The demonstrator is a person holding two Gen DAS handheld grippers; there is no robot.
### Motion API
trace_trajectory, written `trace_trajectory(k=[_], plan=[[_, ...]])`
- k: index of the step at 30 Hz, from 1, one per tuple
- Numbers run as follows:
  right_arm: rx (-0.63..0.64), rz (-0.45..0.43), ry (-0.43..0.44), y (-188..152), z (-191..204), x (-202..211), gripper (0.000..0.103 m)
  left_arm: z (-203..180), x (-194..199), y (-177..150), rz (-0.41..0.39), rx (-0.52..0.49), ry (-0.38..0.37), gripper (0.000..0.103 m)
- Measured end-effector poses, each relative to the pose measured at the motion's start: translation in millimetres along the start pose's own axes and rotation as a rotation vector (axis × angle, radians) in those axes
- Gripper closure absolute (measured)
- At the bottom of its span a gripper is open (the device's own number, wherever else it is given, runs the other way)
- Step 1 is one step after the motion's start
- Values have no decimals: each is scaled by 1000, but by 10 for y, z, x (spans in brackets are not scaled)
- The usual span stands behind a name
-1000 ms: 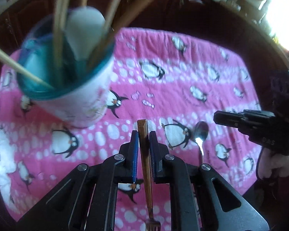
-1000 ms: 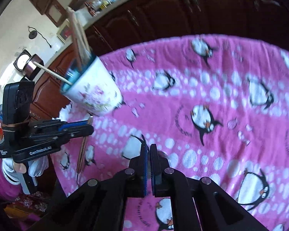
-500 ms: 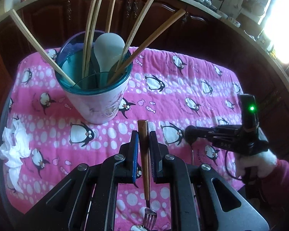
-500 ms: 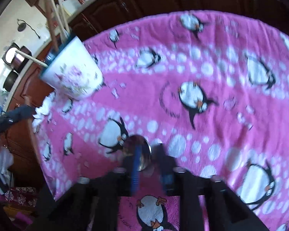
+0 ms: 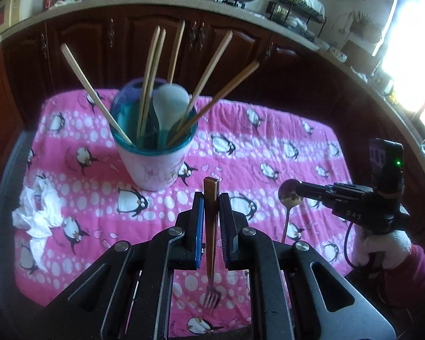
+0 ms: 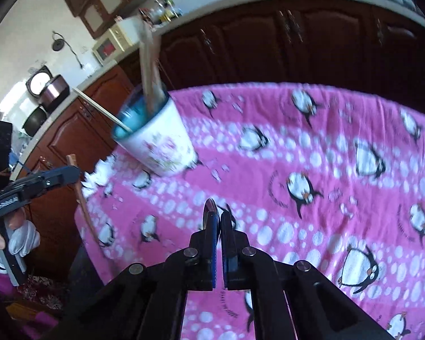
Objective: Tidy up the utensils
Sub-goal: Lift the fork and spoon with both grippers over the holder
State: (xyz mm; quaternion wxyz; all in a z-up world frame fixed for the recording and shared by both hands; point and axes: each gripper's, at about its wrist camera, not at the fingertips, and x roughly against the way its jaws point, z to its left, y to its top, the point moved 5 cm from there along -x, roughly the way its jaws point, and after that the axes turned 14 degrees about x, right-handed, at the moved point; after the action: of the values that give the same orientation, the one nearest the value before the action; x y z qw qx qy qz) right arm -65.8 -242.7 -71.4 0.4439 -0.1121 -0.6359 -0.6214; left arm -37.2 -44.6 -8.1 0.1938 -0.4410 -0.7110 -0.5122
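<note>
Left wrist: cup (image 5: 153, 170) holds chopsticks (image 5: 151, 76), white spoon (image 5: 170, 104); left hand-held gripper (image 5: 211, 206) clamps fork (image 5: 211, 255).

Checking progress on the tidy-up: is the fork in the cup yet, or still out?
Out. The fork hangs tines-down, clamped in the left claw, short of the cup.
</note>
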Motion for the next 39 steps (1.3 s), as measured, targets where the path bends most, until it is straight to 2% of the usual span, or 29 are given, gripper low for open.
trace_trajectory(k=[7, 13, 17, 23, 27, 31, 39], plan=[[72, -100, -17, 363, 252, 367, 101, 68, 370, 204, -72, 27, -18, 94], [102, -193, -47, 764, 417, 540, 101, 96, 691, 520, -155, 49, -27, 94], [131, -241, -76, 1071, 550, 561, 101, 101, 915, 807, -207, 53, -37, 94], [182, -304, -154, 1535, 728, 524, 101, 159, 1060, 1182, -286, 64, -5, 94], [234, -319, -224, 1812, 860, 372, 101, 211, 1029, 1410, -337, 74, 25, 94], [282, -315, -273, 2008, 958, 127, 101, 264, 836, 1550, -358, 69, 74, 94], [382, -284, -353, 2161, 1006, -344, 101, 465, 308, 1627, -317, 103, 122, 94]])
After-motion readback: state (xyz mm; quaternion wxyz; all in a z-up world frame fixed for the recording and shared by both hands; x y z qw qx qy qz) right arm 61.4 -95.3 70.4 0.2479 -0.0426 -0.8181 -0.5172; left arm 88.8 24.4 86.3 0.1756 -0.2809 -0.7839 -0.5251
